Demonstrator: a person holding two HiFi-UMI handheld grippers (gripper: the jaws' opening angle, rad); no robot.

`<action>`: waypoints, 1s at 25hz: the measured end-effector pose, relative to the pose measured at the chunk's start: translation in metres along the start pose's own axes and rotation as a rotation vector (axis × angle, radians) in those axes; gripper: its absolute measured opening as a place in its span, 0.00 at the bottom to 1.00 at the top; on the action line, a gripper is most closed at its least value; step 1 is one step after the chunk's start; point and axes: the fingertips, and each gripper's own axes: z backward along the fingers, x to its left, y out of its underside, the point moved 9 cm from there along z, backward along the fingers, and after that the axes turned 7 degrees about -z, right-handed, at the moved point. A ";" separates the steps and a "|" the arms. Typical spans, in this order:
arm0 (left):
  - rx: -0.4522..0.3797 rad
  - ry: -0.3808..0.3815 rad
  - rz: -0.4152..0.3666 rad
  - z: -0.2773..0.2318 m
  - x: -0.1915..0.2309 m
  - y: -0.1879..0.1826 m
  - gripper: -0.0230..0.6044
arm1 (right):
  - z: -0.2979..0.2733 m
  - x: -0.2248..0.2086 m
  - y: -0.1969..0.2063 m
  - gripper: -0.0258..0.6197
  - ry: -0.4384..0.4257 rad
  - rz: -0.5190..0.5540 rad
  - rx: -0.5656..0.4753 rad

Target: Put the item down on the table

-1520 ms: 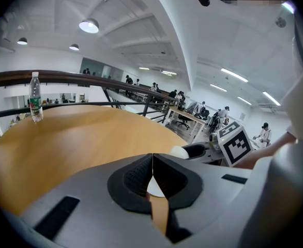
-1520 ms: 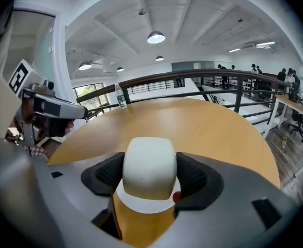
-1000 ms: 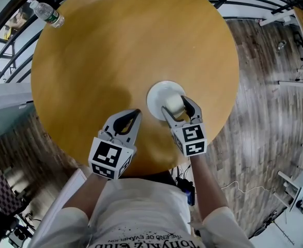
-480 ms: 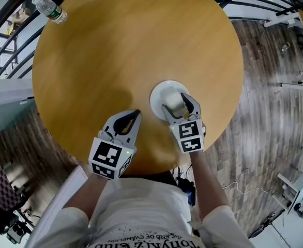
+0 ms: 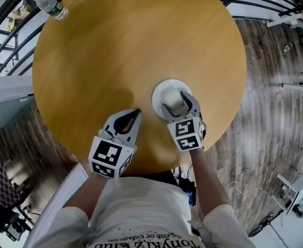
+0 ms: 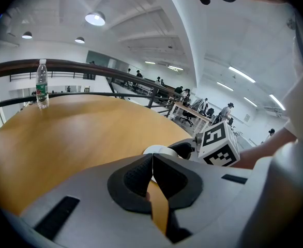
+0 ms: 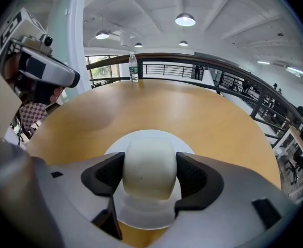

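right gripper (image 7: 149,179): jaws set narrow, both black pads pressed on the sides of a pale cream rounded item (image 7: 147,170), which fills the gap between them. in the head view the right gripper (image 5: 175,101) reaches in from the near edge of the table, its marker cube (image 5: 186,134) toward the person, with the item (image 5: 176,106) between its tips.

the item is directly over a white plate (image 7: 147,137). the plate (image 5: 162,91) lies flat on the round wooden table (image 5: 131,45), right of centre and toward the near side. whether the item rests on the plate or is held just clear of it cannot be told.

left gripper (image 6: 152,158): jaws closed together, pads meeting tip to tip, nothing between them. in the head view the left gripper (image 5: 136,112) is over the near edge of the table, just beside the plate on its left and apart from it. the right gripper's marker cube (image 6: 218,143) shows beyond its jaws.

a clear plastic water bottle (image 5: 50,6) stands upright at the far left edge of the table, well apart from both grippers; it also shows in the left gripper view (image 6: 42,84) and the right gripper view (image 7: 133,67).
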 end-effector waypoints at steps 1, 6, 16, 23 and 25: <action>0.001 0.000 0.002 0.000 0.000 0.001 0.07 | -0.001 0.000 0.001 0.53 0.000 0.002 0.004; 0.007 -0.002 0.005 0.000 0.002 0.002 0.08 | -0.005 0.001 0.000 0.53 -0.001 0.020 0.018; 0.009 -0.002 0.008 -0.003 0.003 0.004 0.07 | -0.010 -0.004 0.000 0.53 -0.031 -0.006 0.034; 0.005 -0.004 0.010 -0.003 0.003 0.004 0.07 | -0.013 -0.006 0.001 0.53 -0.060 -0.023 0.035; 0.005 -0.005 0.010 -0.002 0.003 0.004 0.07 | -0.013 -0.007 0.001 0.53 -0.074 -0.037 0.046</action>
